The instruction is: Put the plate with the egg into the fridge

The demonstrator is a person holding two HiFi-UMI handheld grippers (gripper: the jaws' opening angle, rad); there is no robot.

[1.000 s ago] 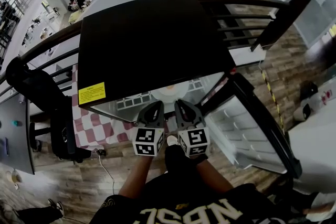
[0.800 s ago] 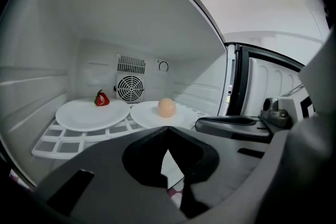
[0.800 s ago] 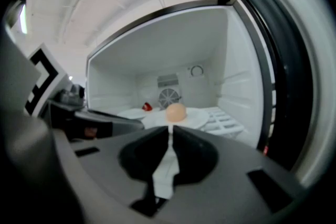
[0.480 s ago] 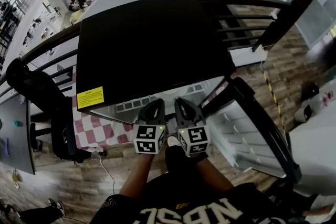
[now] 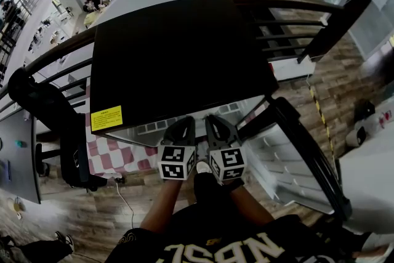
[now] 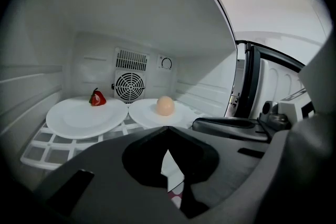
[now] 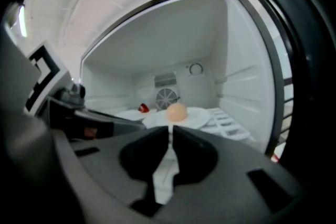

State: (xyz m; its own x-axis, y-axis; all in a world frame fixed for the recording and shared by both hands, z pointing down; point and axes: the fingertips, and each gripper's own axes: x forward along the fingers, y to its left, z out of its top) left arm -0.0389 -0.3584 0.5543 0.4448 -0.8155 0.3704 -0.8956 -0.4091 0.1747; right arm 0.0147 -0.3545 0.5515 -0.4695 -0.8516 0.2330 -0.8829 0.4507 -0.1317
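The right gripper [image 7: 170, 129] has its jaws drawn almost together, with only a thin slit between them. They are pinched on the near rim of the plate [image 7: 198, 117] that carries the egg [image 7: 177, 112]. The left gripper [image 6: 166, 129] is closed tight with nothing in it. It sits just beside the right one at the mouth of the fridge [image 5: 178, 52] (a small one with a black top). The plate rests on the white grid shelf [image 6: 44, 147] inside, with the egg near its middle. Just to its left, rims nearly touching, lies a second white plate [image 6: 84, 119] with a strawberry [image 6: 97, 97] at its back edge. On the rear wall behind both are a round fan grille [image 6: 128, 87] and a dial [image 6: 166, 63]. The fridge door [image 5: 289, 157] stands open on the right.
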